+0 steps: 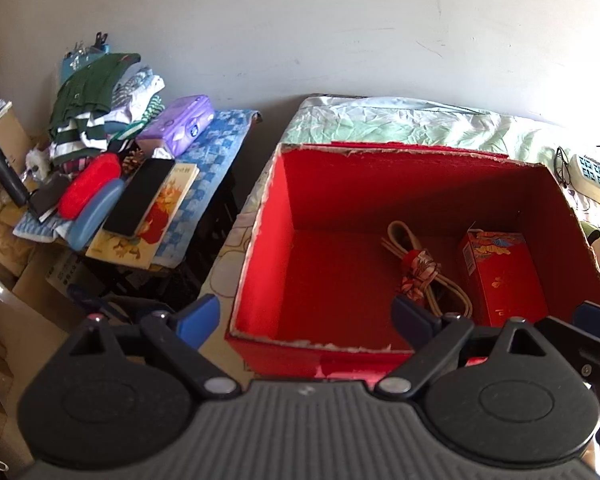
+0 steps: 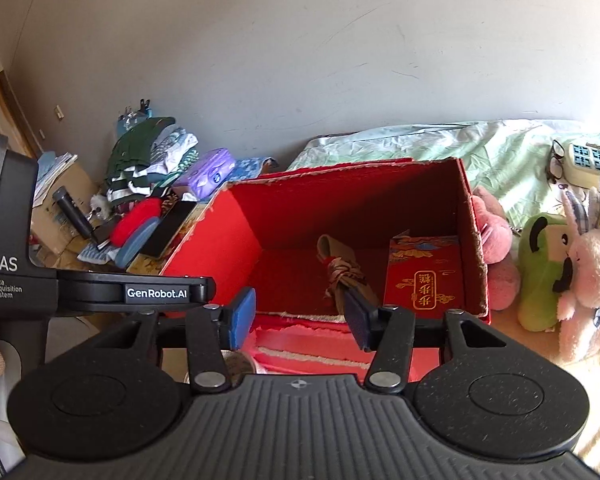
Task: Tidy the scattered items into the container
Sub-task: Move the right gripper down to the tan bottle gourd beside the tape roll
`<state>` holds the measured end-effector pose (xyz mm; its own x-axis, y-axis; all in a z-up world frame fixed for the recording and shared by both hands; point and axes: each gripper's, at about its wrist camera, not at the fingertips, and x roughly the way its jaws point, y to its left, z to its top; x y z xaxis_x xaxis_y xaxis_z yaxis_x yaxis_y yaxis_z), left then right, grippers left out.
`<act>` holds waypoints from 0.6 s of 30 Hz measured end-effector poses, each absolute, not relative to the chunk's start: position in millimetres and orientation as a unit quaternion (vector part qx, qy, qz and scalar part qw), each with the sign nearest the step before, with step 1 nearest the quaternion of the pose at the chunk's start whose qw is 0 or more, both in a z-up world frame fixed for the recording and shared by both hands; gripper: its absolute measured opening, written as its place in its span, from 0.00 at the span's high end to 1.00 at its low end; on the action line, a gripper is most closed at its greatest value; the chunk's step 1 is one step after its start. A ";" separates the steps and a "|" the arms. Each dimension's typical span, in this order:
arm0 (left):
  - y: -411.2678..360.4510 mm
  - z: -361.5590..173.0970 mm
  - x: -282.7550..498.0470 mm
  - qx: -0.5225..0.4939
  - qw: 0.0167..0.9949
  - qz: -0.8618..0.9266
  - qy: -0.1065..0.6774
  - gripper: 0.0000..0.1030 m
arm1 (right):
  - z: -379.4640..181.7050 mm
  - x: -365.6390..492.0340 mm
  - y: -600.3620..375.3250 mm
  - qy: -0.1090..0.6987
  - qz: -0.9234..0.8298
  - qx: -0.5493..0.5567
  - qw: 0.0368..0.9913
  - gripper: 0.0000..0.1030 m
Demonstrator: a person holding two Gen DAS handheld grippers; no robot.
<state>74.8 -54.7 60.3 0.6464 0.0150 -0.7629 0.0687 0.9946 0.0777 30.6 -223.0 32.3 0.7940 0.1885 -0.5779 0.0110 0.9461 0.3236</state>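
Observation:
A big open red box (image 1: 268,216) stands on the bed; it also shows in the right wrist view (image 2: 216,236). Inside lie a bundled tan cord tied with patterned cloth (image 1: 418,270) (image 2: 342,270) and a small red gift carton (image 1: 500,276) (image 2: 424,276). My left gripper (image 1: 306,316) is open and empty, held just before the box's near rim. My right gripper (image 2: 300,316) is open and empty at the near rim too. Plush toys, pink (image 2: 496,240), green (image 2: 540,264) and a white rabbit (image 2: 588,276), lie right of the box.
A side table to the left holds folded clothes (image 1: 92,108), a purple tissue pack (image 1: 180,120), a red case (image 1: 88,184), a blue case (image 1: 96,216), a black phone (image 1: 140,196) on a book. A power strip (image 1: 592,170) and glasses (image 2: 556,164) lie on the bed. Cardboard boxes stand below left.

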 end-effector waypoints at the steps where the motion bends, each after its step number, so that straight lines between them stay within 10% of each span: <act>1: -52.7 58.8 68.7 0.045 0.905 -0.010 0.423 0.10 | 29.7 28.9 -221.2 0.322 0.056 0.153 0.932 0.55; 18: -42.0 4.3 -45.7 0.027 0.873 -0.076 0.482 0.10 | -46.7 22.8 -217.8 0.461 0.121 0.207 0.854 0.69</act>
<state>-45.7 -42.0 4.3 0.5248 -0.1067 -0.8445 0.1583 0.9870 -0.0263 22.8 -217.8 -46.7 0.5451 0.3983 -0.7378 -0.0168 0.8850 0.4653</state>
